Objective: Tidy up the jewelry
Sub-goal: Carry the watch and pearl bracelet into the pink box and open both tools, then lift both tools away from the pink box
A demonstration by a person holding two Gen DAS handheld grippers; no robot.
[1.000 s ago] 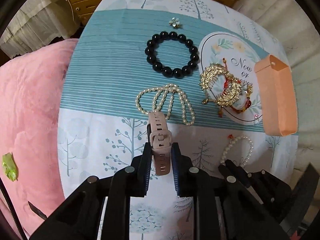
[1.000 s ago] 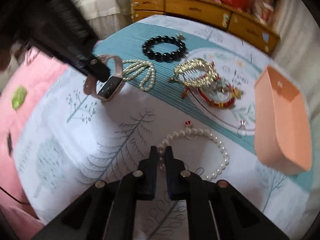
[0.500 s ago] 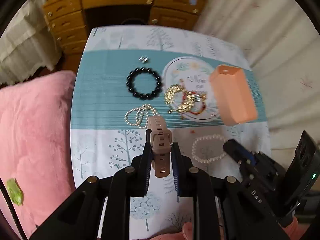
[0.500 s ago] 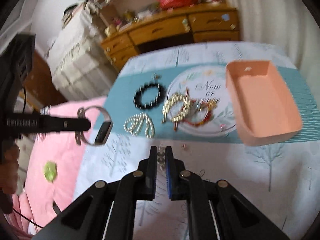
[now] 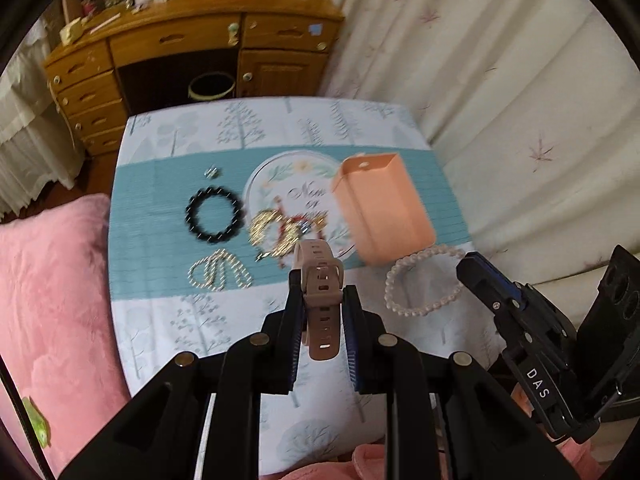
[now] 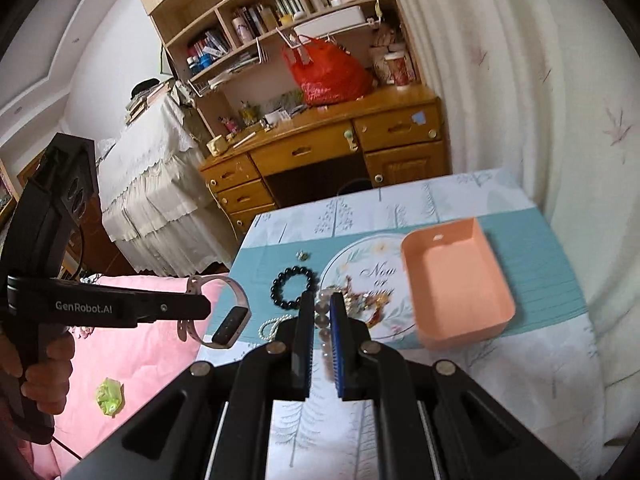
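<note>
Left jaws clamped on watch [image 5: 321, 280] strap, right jaws clamped on pearl bracelet [image 5: 424, 280], both lifted above table's near edge. Strap soft, floppy; beads slippery, light. Grip strap mid-length, bracelet across strand.

On the desk [image 5: 160, 320] the tray [image 5: 384, 208] sits right of the plate [image 5: 280, 176]; a bead bracelet [image 5: 214, 214] lies left of the plate, with a pearl strand [image 5: 220, 270] nearer the camera.

Bare cloth [image 5: 192, 328] nearside; black bracelet [image 5: 214, 214], gold pile [image 5: 280, 232], orange tray [image 5: 380, 208] crowding beyond.
</note>
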